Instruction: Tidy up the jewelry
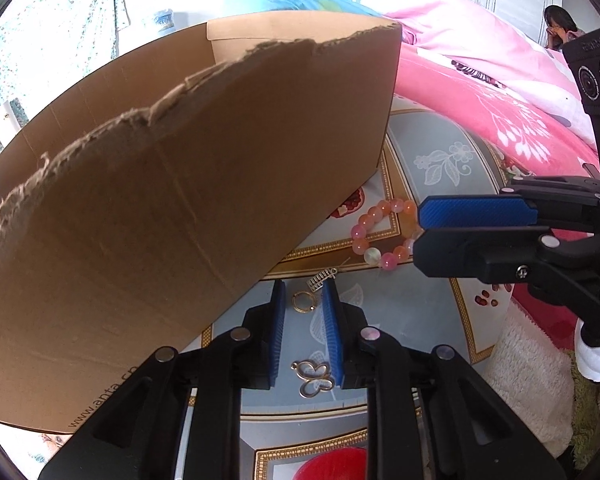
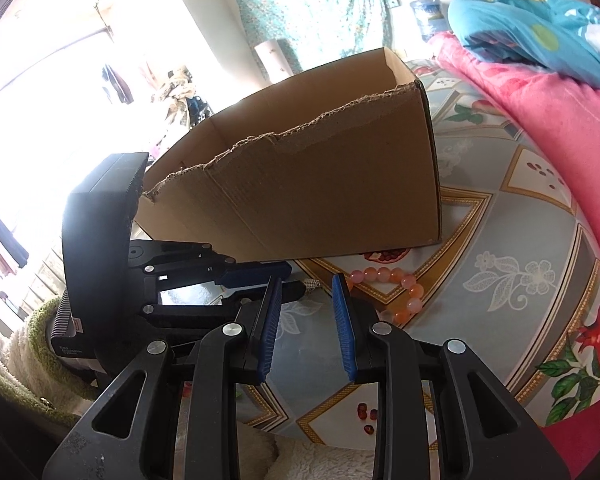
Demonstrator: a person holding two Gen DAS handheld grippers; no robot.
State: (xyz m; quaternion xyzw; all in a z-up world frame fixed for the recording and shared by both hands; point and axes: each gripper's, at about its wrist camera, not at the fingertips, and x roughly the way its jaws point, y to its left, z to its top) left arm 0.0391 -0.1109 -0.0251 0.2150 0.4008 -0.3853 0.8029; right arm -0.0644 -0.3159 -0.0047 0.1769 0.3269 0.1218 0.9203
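Okay, I'm looking down my left gripper [image 1: 304, 292] and its blue pads are standing a narrow way apart, with a small gold ring [image 1: 304, 302] lying on the table between the tips, not pinched. Just past the tips, at about one o'clock from the ring, a little silver charm [image 1: 321, 279] is sitting on the cloth. Nearer the camera, at six o'clock from the ring, a gold butterfly pendant [image 1: 315, 378] is lying between the fingers, close against the right-hand pad. The beaded bracelet [image 1: 384, 234], pink and orange, is resting at two o'clock, just beside the corner of the cardboard box [image 1: 188, 184], which is filling the frame from nine through twelve, its top edge torn.

My right gripper [image 2: 307, 286] is coming in from three o'clock in the left view, close by the bracelet. In its own view its pads are sitting a moderate gap apart and gripping nothing; only the patterned tablecloth [image 2: 512, 280] is showing between them. The bracelet is lying at one o'clock from its tips. A pink quilt [image 2: 560, 120] is bunching up at two o'clock.
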